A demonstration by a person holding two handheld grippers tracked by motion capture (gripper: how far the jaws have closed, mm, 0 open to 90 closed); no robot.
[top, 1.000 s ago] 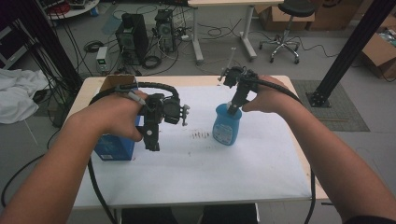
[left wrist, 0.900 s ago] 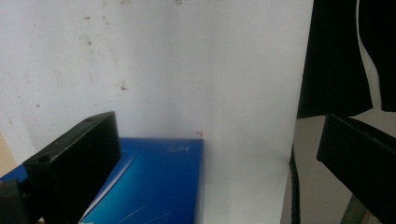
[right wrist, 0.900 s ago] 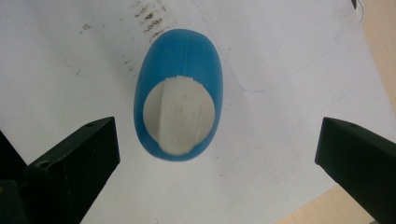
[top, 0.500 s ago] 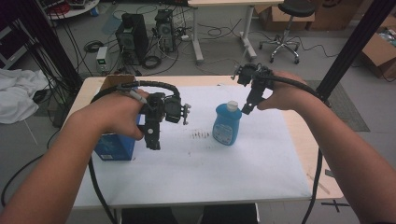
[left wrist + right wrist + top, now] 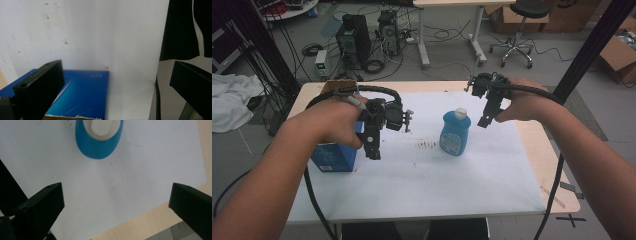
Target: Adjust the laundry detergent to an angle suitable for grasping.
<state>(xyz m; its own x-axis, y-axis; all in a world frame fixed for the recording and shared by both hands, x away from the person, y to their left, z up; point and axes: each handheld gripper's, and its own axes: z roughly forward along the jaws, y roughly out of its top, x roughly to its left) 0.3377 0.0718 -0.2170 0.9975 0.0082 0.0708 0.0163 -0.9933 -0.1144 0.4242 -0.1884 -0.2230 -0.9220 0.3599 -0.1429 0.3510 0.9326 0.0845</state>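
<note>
A blue bottle with a white cap (image 5: 455, 131) stands upright on the white sheet near the table's middle. From above, the same blue bottle (image 5: 99, 137) lies ahead of my right gripper (image 5: 115, 207), whose jaws stand wide open with nothing between them. In the high view my right gripper (image 5: 486, 120) hangs just right of the bottle, apart from it. A blue box (image 5: 333, 156) stands at the table's left. My left gripper (image 5: 372, 150) hovers at the box's right edge, open. The blue box (image 5: 82, 93) sits low between the left jaws, untouched.
The white sheet (image 5: 427, 180) covers most of the wooden table (image 5: 557, 175). Small dark marks (image 5: 427, 145) dot the sheet left of the bottle. Thick black cables trail from both grippers. Computer towers, a stool and boxes stand on the floor beyond the table.
My right gripper let go of the bottle's cap, lifted and drew off to the right. The bottle stays standing. The left gripper has not moved.
</note>
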